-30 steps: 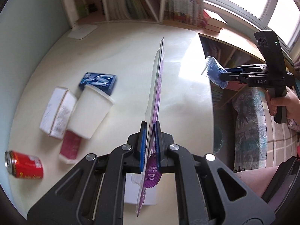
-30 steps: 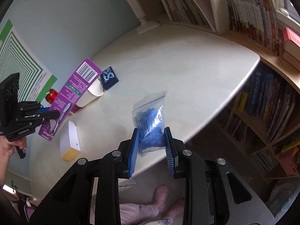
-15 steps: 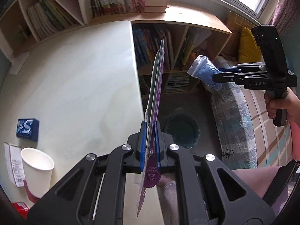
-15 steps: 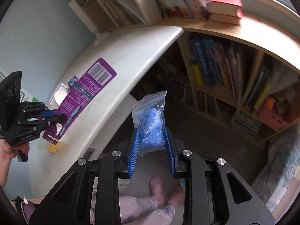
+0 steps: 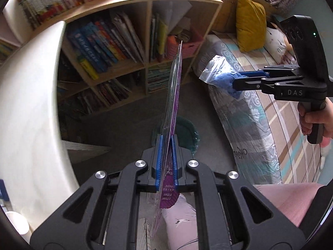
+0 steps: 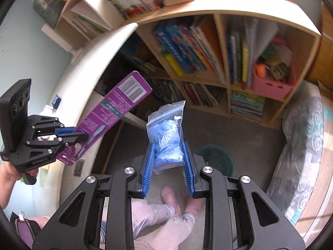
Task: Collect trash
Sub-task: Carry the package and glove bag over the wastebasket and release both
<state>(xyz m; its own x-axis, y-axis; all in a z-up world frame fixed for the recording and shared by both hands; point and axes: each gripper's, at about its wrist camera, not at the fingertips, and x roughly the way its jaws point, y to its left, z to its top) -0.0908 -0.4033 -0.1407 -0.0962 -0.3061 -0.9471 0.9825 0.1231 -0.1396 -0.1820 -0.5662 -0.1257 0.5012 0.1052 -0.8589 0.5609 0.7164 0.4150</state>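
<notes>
Trash now off table, over bin (image 5: pixel 188 129): left tool (image 5: pixel 166 145) clamps toothbrush pkg (image 5: pixel 174 95), right tool (image 6: pixel 168 158) clamps baggie (image 6: pixel 166 133).

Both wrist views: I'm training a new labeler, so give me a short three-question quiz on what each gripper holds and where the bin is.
1. True or false: the left gripper is shut on a flat purple package.
2. What does the right gripper hold? A) a red can B) a clear bag of blue material C) a paper cup
3. Fill in: the dark green bin stands on the ____, below both grippers.

Key: 1 true. 2 B, the clear bag. 3 floor.
</notes>
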